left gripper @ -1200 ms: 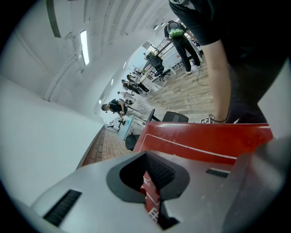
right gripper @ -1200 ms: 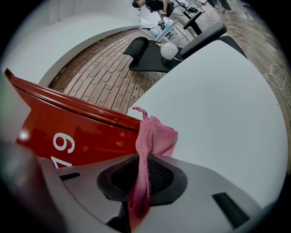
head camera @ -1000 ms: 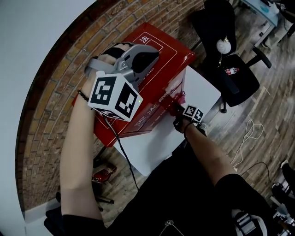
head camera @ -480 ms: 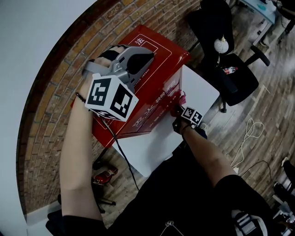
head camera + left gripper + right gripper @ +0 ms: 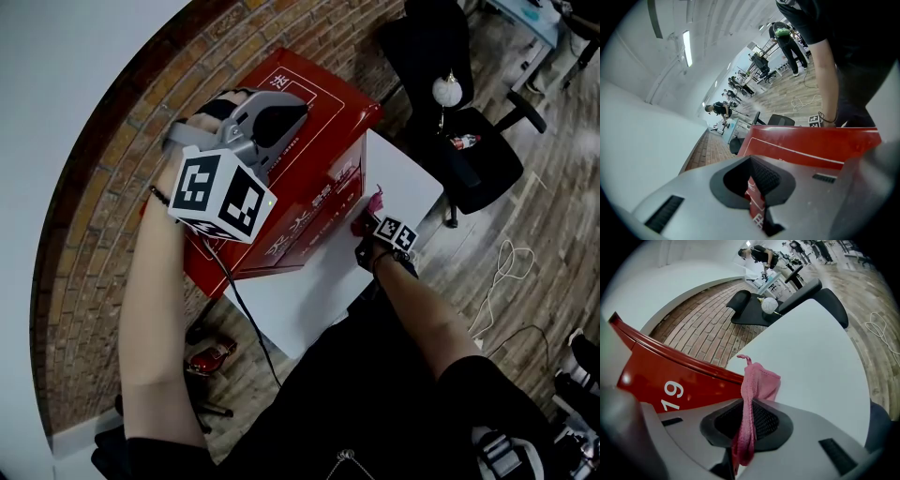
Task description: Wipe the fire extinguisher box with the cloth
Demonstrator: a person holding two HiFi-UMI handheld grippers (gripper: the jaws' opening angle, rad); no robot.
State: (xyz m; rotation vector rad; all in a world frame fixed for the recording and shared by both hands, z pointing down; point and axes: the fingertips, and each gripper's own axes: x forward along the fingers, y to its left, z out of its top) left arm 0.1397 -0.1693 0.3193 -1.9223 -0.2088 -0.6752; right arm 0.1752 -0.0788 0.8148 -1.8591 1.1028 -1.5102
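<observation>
Right gripper (image 5: 367, 228) clamped on the pink cloth (image 5: 376, 200), low over the white table (image 5: 309, 295), toward its far right corner. Cloth hangs just off the right end of the red box (image 5: 323, 127). Front face lies to its left, long axis running leftward, so the right hand is nearer. Left gripper (image 5: 281, 112) clenched, empty, on or just over the box top.

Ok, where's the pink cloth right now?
In the right gripper view the pink cloth is pinched in the right claw, its free end sticking up just right of the red box, over the white table.
</observation>
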